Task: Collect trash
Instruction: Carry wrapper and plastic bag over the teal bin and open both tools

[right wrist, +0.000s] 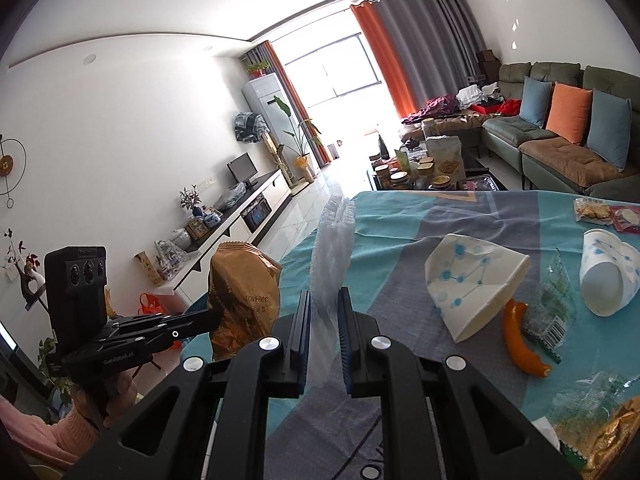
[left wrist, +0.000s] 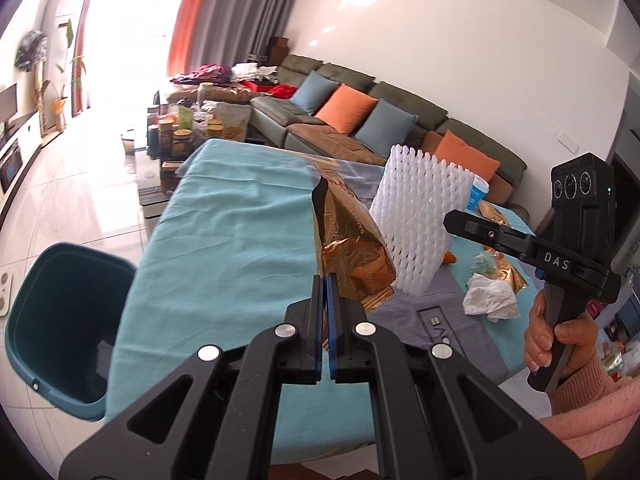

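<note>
My left gripper (left wrist: 325, 280) is shut on a crumpled gold foil bag (left wrist: 352, 248) and holds it above the teal tablecloth (left wrist: 224, 232). The bag also shows in the right wrist view (right wrist: 244, 292). My right gripper (right wrist: 324, 296) is shut on a white foam fruit net (right wrist: 332, 248), which stands upright beside the bag in the left wrist view (left wrist: 416, 224). A teal trash bin (left wrist: 60, 328) stands on the floor left of the table.
On the table lie two crushed paper cups (right wrist: 472, 280) (right wrist: 608, 272), an orange peel strip (right wrist: 520, 340), clear wrappers (right wrist: 556, 300), snack packets (right wrist: 604, 212), a crumpled tissue (left wrist: 492, 300) and gold foil (right wrist: 616, 440). A cluttered coffee table (right wrist: 424, 172) and sofa (right wrist: 560, 148) lie beyond.
</note>
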`<state>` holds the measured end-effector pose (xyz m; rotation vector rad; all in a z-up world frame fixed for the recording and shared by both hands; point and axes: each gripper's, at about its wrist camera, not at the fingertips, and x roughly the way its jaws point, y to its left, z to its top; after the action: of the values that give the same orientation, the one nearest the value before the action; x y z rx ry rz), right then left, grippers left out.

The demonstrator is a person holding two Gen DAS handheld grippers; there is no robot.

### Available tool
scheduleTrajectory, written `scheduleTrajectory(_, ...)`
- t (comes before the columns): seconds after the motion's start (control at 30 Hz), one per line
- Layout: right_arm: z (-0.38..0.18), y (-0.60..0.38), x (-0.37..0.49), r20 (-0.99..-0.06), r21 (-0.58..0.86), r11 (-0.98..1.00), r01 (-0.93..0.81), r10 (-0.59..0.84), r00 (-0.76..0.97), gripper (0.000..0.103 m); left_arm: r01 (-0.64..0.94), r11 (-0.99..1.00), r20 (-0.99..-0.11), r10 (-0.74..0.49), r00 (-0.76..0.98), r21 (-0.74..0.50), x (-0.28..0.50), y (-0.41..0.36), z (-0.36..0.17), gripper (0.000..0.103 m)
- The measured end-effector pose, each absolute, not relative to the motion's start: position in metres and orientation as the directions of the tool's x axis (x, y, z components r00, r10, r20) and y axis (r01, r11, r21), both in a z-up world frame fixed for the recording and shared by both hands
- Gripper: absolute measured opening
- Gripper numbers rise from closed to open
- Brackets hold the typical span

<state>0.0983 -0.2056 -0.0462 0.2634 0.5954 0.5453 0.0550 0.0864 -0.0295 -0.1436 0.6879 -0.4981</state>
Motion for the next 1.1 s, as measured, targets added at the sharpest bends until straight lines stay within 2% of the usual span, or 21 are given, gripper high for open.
scheduleTrajectory(1.1, -0.037, -0.072, 0.136, -0.457, 0.384, 0.684, -0.621, 0.725, 0.516, 0.012, 0.099, 0.952, -0.569, -0.255, 0.781, -0.290, 0.026, 0.220, -0.032, 0.002)
